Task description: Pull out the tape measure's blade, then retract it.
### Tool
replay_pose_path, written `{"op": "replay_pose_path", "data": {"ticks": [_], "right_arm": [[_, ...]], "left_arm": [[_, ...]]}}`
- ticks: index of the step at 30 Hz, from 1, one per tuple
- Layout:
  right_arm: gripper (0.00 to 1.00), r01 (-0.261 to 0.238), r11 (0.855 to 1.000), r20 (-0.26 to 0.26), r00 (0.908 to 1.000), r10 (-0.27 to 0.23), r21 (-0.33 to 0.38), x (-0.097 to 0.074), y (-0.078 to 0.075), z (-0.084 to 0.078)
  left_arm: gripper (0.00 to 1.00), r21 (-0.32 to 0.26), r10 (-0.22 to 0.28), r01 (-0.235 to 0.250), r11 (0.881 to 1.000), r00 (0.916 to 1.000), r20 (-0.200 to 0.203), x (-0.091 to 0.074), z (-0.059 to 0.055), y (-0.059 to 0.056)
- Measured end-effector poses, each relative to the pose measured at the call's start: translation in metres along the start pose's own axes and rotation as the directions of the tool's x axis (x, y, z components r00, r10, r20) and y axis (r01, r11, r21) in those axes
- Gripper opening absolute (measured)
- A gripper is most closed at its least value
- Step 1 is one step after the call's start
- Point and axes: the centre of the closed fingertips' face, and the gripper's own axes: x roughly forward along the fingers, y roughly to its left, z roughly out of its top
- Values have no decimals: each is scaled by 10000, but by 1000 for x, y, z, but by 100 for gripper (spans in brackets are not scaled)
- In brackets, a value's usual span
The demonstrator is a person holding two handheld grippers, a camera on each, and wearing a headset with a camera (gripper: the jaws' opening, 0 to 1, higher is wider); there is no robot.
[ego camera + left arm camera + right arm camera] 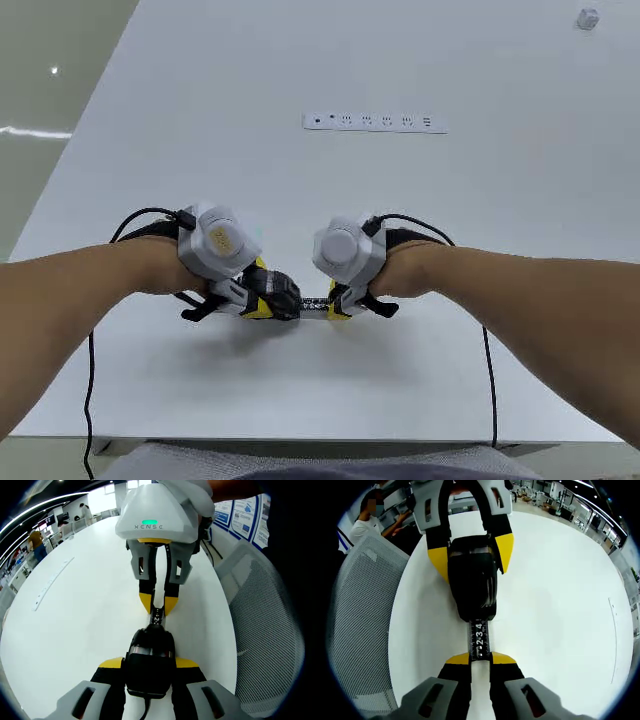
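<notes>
A black tape measure (275,295) rests low over the white table (330,180), near its front edge. My left gripper (250,300) is shut on the tape measure's case (150,661), yellow pads on both sides. A short length of black blade (479,640) with white numbers runs out of the case (472,582). My right gripper (338,303) is shut on the blade's end, its yellow fingertips (503,658) pinching it. In the left gripper view the blade (156,616) leads to the right gripper (157,602) facing me. The two grippers are a few centimetres apart.
A white power strip (375,122) lies flat mid-table, farther back. A small grey object (587,18) sits at the far right corner. Black cables (490,380) trail from both grippers over the front edge. A white mesh chair (265,630) stands beside the table.
</notes>
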Motion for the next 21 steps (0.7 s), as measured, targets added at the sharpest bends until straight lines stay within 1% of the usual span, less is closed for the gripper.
{"op": "replay_pose_path", "data": {"ticks": [16, 21], "right_arm": [[11, 13, 9998, -172, 9999, -10, 186, -3, -1, -6], [11, 28, 10000, -152, 9999, -28, 50, -4, 0, -8]], "left_arm": [[32, -12, 24, -24, 10000, 10000, 10, 0, 1, -1], [32, -27, 32, -32, 10000, 10000, 26, -1, 1, -1]]}}
